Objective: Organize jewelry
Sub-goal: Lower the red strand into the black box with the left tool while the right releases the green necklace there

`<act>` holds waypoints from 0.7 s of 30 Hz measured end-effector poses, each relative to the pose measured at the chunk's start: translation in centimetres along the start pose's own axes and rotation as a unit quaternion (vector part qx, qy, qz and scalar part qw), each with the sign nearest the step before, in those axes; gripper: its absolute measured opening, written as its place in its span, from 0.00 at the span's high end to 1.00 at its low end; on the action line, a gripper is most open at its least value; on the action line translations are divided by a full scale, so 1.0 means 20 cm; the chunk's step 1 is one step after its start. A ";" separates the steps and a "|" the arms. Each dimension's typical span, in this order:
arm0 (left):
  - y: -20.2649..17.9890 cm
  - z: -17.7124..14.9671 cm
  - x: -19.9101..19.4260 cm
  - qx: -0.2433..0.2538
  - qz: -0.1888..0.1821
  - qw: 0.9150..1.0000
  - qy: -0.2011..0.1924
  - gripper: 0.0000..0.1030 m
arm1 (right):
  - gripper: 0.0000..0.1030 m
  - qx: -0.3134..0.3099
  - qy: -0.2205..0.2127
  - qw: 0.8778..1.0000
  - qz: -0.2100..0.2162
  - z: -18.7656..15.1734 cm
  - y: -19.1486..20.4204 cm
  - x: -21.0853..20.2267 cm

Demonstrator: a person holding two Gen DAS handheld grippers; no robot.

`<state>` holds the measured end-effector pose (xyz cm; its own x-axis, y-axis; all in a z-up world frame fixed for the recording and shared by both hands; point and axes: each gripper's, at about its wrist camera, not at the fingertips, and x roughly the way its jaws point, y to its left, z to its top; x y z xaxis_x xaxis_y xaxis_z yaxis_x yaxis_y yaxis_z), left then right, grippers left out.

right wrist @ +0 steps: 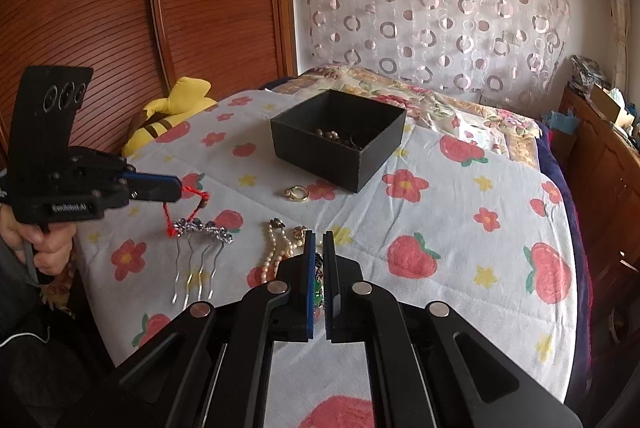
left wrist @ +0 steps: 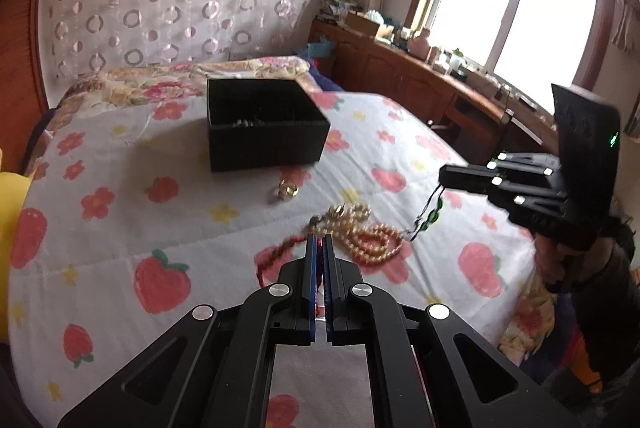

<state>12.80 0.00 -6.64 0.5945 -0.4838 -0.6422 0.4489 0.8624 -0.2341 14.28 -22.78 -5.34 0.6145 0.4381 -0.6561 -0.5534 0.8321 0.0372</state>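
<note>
A black open box [left wrist: 264,124] [right wrist: 340,136] holding some jewelry sits on the strawberry-print bedspread. My left gripper [left wrist: 319,242] [right wrist: 178,188] is shut on a red string bracelet [right wrist: 192,206], which hangs just above the bed. My right gripper [right wrist: 318,240] [left wrist: 440,180] is shut on a green-bead necklace [left wrist: 430,212] [right wrist: 318,288] with a dark cord, lifted off the bed. A pearl necklace [left wrist: 368,236] [right wrist: 276,252], a gold ring [left wrist: 288,190] [right wrist: 297,193] and a silver hair comb [right wrist: 200,256] lie loose in front of the box.
A yellow plush toy [right wrist: 176,112] lies at the bed's left edge by the wooden wardrobe [right wrist: 140,8]. A wooden cabinet [left wrist: 420,76] with clutter runs under the window on the right. Folded floral bedding [right wrist: 460,104] lies behind the box.
</note>
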 end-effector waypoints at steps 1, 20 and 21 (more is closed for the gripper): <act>0.00 0.01 -0.03 0.000 -0.001 1.000 -0.006 0.98 | 0.96 0.000 -0.002 1.000 0.000 0.00 0.00 0.00; 0.06 0.08 -0.27 -0.011 0.017 0.998 -0.065 0.98 | 0.96 -0.002 -0.012 1.000 0.000 0.07 0.03 -0.03; 0.06 0.10 -0.26 -0.010 0.019 0.998 -0.065 0.98 | 0.96 -0.002 -0.014 1.000 0.000 0.08 0.03 -0.03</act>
<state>11.52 3.39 -2.14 0.6924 -0.4651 -0.5516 0.4115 0.8825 -0.2276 14.53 -22.05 -3.67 0.6294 0.4476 -0.6352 -0.5554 0.8309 0.0351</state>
